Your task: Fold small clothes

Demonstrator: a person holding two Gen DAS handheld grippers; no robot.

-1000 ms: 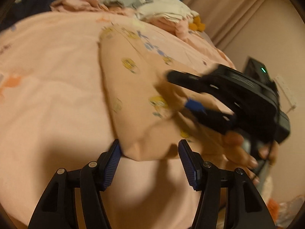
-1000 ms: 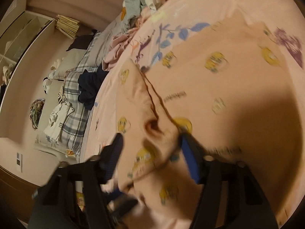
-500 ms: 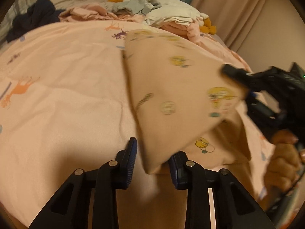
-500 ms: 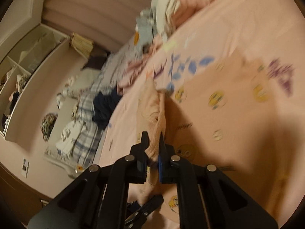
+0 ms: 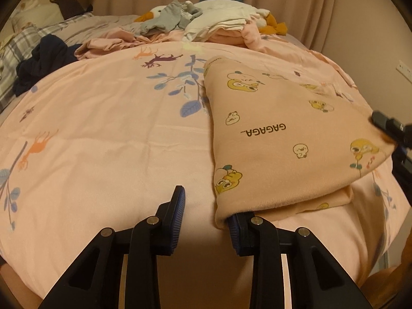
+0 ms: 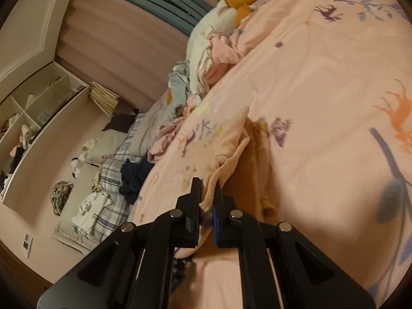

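Garment [image 5: 270, 134] printed "GAGAGA...": right gripper [image 6: 207, 206] fingers pinch its edge; left gripper [image 5: 206, 216] fingers spread, right finger hidden under hem

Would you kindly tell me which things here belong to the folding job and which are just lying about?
In the job:
- peach printed garment
- left gripper
- right gripper, shut on the garment's edge

Lying about:
- clothes pile
- dark blue garment
- goose plush
- plaid bedding

Two close wrist views, shared bedspread [image 5: 108, 134].
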